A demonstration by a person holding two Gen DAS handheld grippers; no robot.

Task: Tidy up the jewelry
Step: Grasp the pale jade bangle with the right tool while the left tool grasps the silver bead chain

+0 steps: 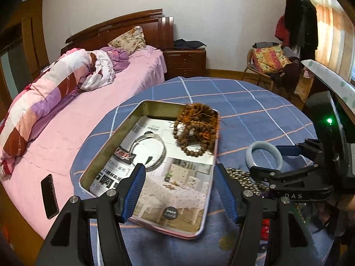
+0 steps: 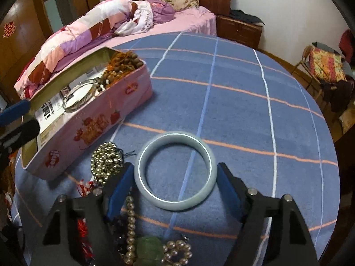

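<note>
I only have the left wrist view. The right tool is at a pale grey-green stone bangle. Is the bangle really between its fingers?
Observer: Yes. In the right wrist view the pale grey-green stone bangle sits inside the right tool; both blue pads appear to touch its rim.
Operator: What lies beneath that tool?
Observer: A cream pearl-like bead strand and a translucent green piece, on the blue checked cloth.
Operator: The tin's outside?
Observer: The rectangular metal tin has a pink wall printed with strawberries.
</note>
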